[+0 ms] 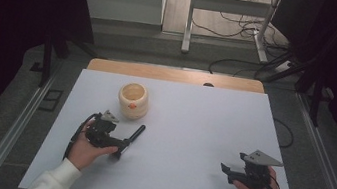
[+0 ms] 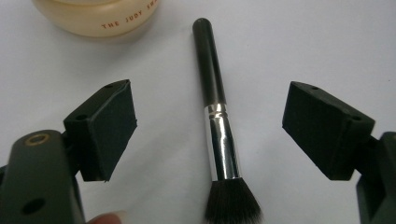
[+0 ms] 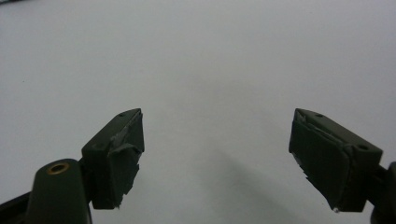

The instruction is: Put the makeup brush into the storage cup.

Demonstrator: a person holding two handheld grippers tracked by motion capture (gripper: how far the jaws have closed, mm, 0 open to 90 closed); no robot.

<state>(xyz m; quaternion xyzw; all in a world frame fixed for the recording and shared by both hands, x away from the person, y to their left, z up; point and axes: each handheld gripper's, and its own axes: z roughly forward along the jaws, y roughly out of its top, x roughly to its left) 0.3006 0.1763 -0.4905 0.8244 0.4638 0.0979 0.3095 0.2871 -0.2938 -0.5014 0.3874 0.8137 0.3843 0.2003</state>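
While the right gripper [image 1: 227, 170] gapes over bare counter [image 1: 191, 128], the left gripper [image 2: 210, 135] straddles, unclosed, a makeup brush [image 2: 217, 135] near the left edge.

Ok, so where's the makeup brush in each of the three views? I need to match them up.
High view: the makeup brush lies left of centre on the white table, at the left gripper.
Left gripper view: it lies between the open jaws, handle pointing away, bristles near the bottom edge.
Right gripper view: not in it.
Shared landmark: the cream jar, seen top left in the left gripper view.
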